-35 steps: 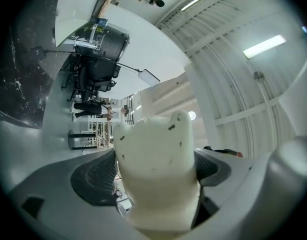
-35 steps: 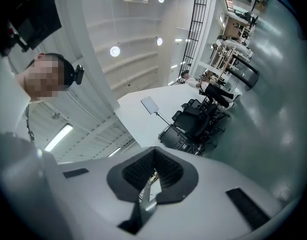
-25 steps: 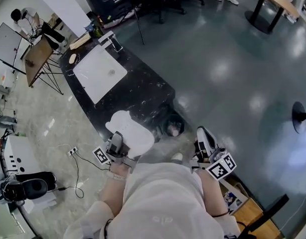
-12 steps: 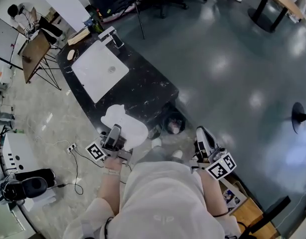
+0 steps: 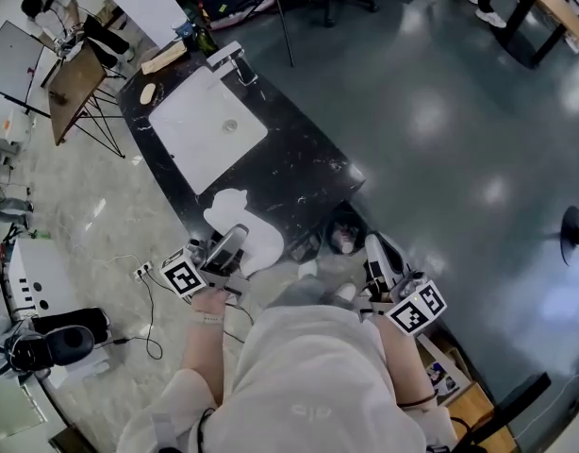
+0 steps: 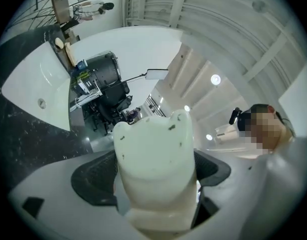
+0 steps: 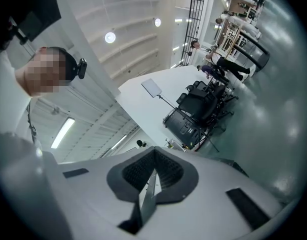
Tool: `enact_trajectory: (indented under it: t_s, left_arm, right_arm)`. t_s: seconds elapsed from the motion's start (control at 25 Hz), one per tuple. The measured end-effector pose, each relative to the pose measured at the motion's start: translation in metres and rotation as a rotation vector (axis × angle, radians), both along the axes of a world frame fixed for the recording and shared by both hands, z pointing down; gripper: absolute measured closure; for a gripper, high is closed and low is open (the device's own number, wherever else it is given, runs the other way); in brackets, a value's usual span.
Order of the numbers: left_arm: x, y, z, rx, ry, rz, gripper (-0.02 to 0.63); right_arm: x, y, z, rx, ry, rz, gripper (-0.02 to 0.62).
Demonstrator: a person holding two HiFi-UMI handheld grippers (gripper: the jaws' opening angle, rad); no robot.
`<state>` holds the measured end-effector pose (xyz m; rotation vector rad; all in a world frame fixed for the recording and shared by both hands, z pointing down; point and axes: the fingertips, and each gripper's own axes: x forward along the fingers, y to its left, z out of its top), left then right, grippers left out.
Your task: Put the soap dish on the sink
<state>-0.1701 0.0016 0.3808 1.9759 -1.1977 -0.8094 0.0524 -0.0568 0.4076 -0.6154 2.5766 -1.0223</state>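
Observation:
A white soap dish (image 5: pixel 244 226) with a wavy rim is held over the near end of the black marble counter (image 5: pixel 299 173). My left gripper (image 5: pixel 233 245) is shut on it. In the left gripper view the soap dish (image 6: pixel 156 164) fills the middle, clamped between the dark pads (image 6: pixel 96 176) of the left gripper (image 6: pixel 156 189). The white sink basin (image 5: pixel 209 125) lies further along the counter, and the sink basin (image 6: pixel 38 81) shows at upper left in that view. My right gripper (image 5: pixel 377 256) hangs beside the person's body, and the right gripper (image 7: pixel 151 181) is shut with nothing in it.
A faucet (image 5: pixel 235 64) stands at the sink's far edge, with a small oval object (image 5: pixel 148 92) on the counter's far corner. A round bin (image 5: pixel 344 237) sits under the counter's near end. An easel (image 5: pixel 77 83) and cables (image 5: pixel 143 300) are at the left.
My left gripper has turned and shifted a little with the soap dish, its marker cube swinging leftward. The head view has drifted, so the sink sits slightly more to the right. The right gripper stays put.

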Motion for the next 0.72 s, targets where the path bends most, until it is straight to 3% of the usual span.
enact_trajectory:
  t_s: [0.36,0.52,0.72]
  left_arm:
    - [-0.031,-0.027,0.040,-0.155,-0.188,0.053,0.130]
    - [-0.035,-0.040,0.075,-0.248,-0.328,0.106,0.130]
    - [-0.035,-0.055,0.114,-0.306,-0.420,0.170,0.132]
  right_arm:
    - [-0.069,0.004,0.028,-0.029,0.073,-0.089,0.575]
    - [-0.082,0.003,0.041,-0.053,0.104,-0.092,0.575]
    - [-0.087,-0.002,0.056,-0.075,0.136,-0.076,0.575]
